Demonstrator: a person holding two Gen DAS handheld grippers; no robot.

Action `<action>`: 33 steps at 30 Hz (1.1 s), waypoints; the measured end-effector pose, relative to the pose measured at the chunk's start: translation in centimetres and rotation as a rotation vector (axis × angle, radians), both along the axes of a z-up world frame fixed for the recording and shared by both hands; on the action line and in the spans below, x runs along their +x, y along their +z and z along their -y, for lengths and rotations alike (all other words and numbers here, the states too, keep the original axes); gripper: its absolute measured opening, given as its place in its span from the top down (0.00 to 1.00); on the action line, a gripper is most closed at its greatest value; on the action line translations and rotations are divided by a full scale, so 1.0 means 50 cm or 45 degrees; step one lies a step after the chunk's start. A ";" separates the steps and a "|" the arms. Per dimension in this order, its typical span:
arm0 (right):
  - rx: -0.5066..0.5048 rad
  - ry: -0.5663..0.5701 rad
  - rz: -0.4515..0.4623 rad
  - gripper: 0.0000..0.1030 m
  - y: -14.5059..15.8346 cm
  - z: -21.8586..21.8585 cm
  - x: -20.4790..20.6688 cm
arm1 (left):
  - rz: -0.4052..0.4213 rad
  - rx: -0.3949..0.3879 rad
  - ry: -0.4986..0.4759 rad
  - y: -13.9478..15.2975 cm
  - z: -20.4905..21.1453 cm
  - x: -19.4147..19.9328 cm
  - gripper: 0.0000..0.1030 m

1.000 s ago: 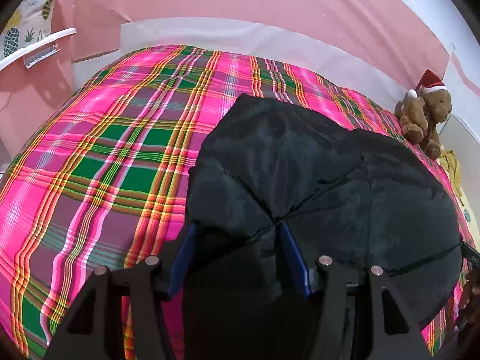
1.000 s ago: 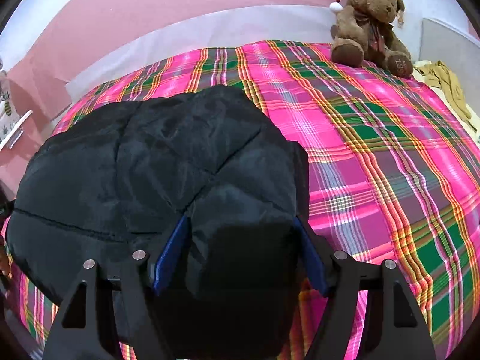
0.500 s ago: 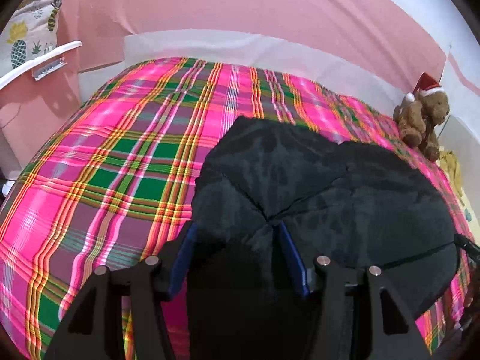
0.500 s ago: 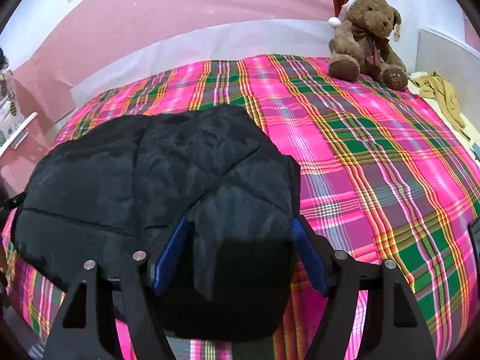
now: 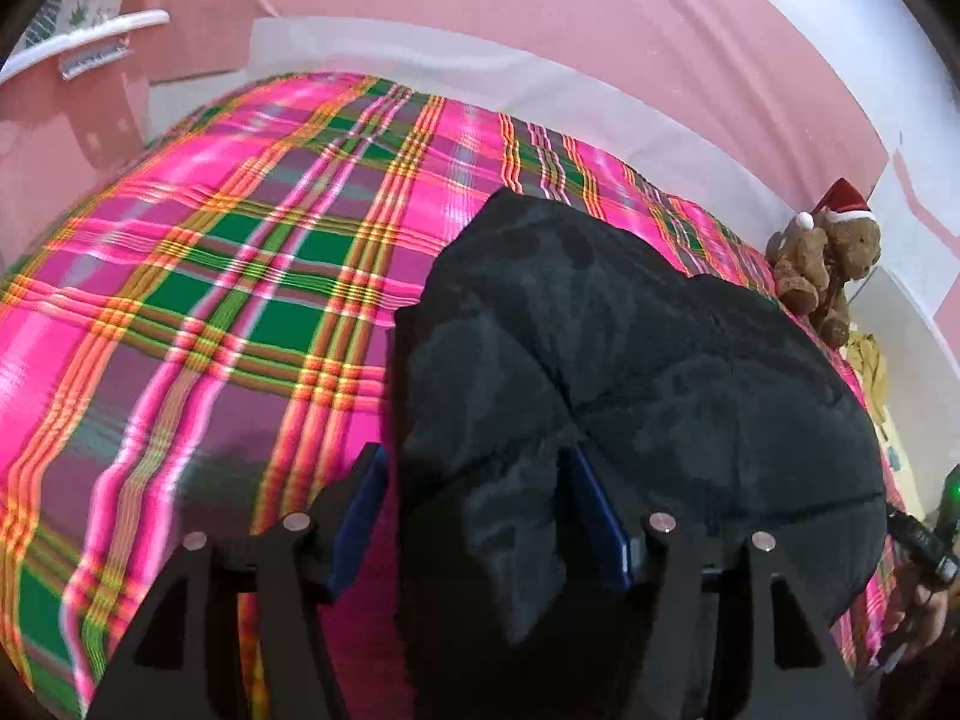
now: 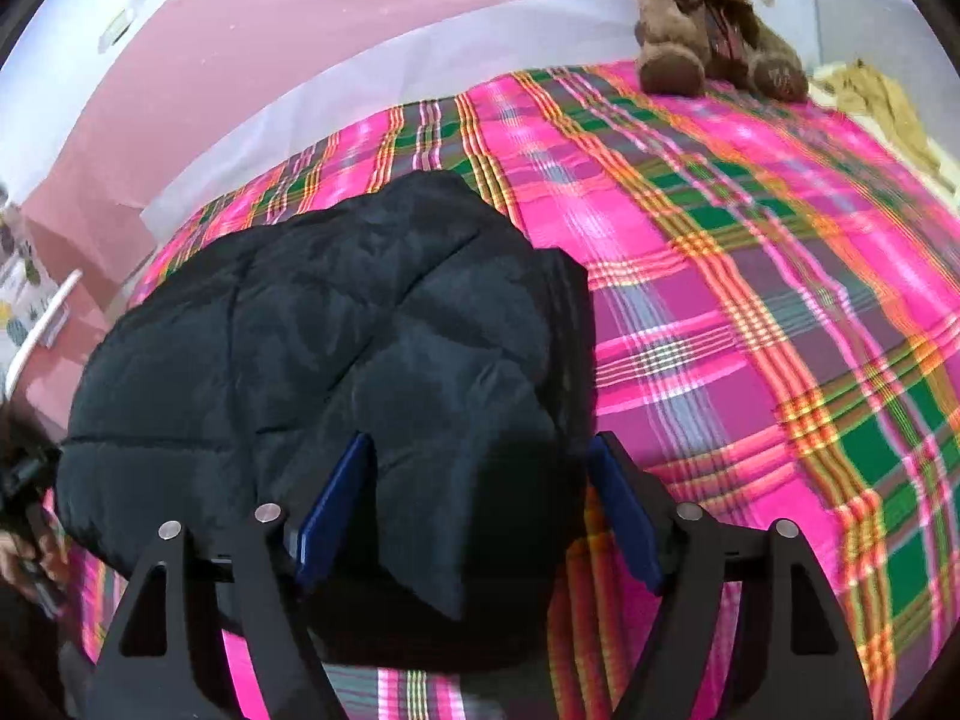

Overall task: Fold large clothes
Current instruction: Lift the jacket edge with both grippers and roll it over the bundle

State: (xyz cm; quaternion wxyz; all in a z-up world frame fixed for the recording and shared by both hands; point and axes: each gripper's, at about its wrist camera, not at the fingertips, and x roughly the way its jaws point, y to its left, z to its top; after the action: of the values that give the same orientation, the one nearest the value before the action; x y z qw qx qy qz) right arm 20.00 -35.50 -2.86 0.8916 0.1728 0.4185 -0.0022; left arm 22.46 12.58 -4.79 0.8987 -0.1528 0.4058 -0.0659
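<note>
Jacket (image 5: 630, 372) (image 6: 336, 348): black puffer, bunched on plaid bed (image 5: 210, 276). Your left hand-held gripper (image 5: 474, 480) & right hand-held gripper (image 6: 480, 474) each clamp near hem. Since 1 s ago, cams dipped closer; fold prob. landing, release next.

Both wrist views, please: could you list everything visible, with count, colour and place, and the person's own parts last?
Padded jacket: one, black, lying on the near part of the bed, its near edge bunched between both grippers' fingers.
Bedspread: one, pink, green and orange plaid, covering the bed.
Teddy bear: one, brown with a red Santa hat, sitting at the far right corner of the bed.
Yellow cloth: one, pale yellow, crumpled to the right of the bear.
Wall: pink, behind the bed.
Left gripper: black with blue pads, closed on the jacket.
Right gripper: same colours, closed on the jacket.
</note>
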 end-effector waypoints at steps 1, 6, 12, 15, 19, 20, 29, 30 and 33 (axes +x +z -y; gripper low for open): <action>0.013 -0.002 -0.003 0.26 -0.005 0.004 0.006 | -0.006 -0.006 -0.005 -0.003 0.003 0.010 0.35; 0.150 -0.008 -0.021 0.24 -0.026 0.029 0.025 | -0.015 0.018 -0.014 -0.011 0.019 0.039 0.30; 0.238 -0.004 -0.023 0.24 -0.037 0.038 -0.018 | 0.005 -0.057 0.001 -0.013 -0.005 -0.015 0.30; 0.318 0.007 -0.042 0.21 -0.059 0.052 -0.011 | -0.012 -0.129 -0.001 -0.034 -0.024 -0.028 0.27; 0.372 0.035 -0.072 0.18 -0.082 0.065 0.030 | -0.062 -0.169 -0.032 -0.051 -0.019 0.014 0.24; 0.368 0.042 -0.076 0.18 -0.082 0.065 0.038 | -0.070 -0.176 -0.040 -0.053 -0.015 0.026 0.24; 0.382 0.075 -0.106 0.20 -0.089 0.055 0.068 | -0.084 -0.192 -0.053 -0.065 0.006 0.068 0.23; 0.380 0.087 -0.107 0.21 -0.088 0.053 0.065 | -0.085 -0.191 -0.050 -0.064 0.005 0.064 0.24; 0.426 0.091 -0.110 0.21 -0.096 0.062 0.078 | -0.082 -0.182 -0.050 -0.065 0.008 0.061 0.24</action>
State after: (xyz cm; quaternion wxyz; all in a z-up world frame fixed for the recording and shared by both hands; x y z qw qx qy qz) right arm 23.91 -38.62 -7.65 0.8312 0.3034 0.4568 0.0917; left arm 25.51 12.16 -8.04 0.8705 -0.2106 0.4316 -0.1073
